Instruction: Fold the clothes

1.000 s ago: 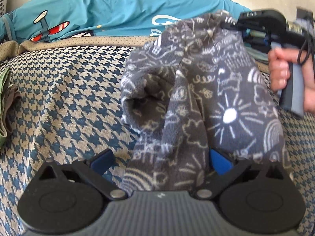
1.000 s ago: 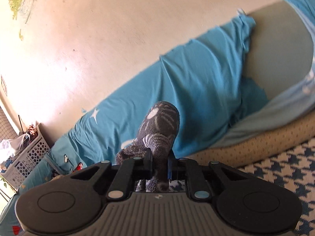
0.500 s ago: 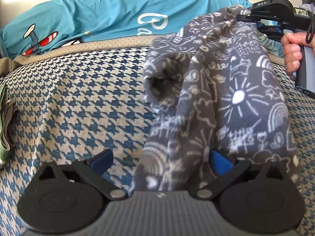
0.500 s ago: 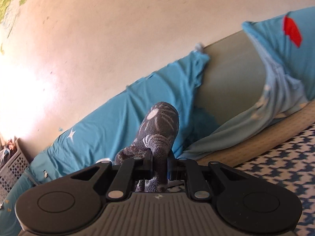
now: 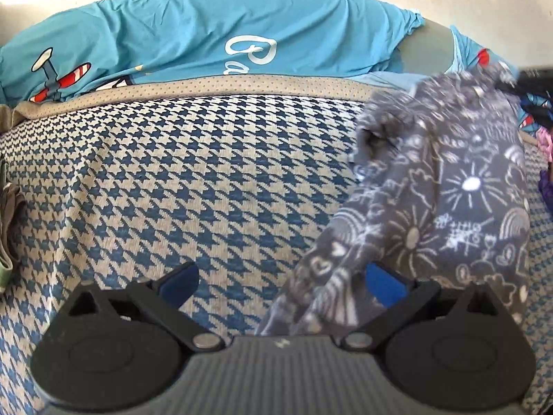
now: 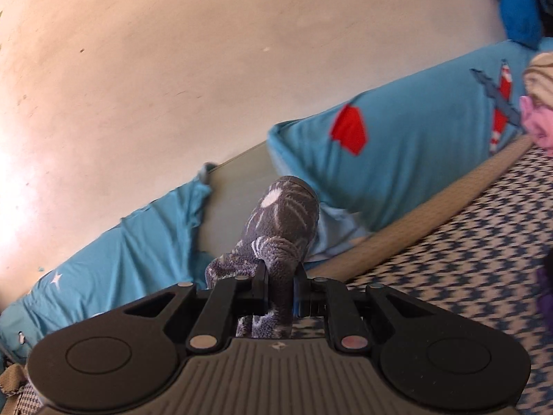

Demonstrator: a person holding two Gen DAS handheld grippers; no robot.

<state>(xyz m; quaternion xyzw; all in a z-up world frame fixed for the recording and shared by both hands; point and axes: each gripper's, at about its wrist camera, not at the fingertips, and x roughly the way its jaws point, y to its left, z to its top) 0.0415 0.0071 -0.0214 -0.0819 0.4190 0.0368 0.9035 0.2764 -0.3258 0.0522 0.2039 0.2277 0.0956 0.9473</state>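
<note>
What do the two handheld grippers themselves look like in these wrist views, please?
Both look alike. The left gripper has a grey ribbed body, two round black discs at its sides, black linkage arms on silver pivot pins, and fingers with blue pads. The right gripper has the same grey ribbed body, black discs and links, with a small white mark at the centre. No sleeve or cable shows.

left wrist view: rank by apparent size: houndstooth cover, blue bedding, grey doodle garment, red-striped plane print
1. houndstooth cover, fills most of the frame
2. blue bedding and grey doodle garment: look alike in area; the garment hangs close to the lens, so unranked
3. red-striped plane print, smallest
</note>
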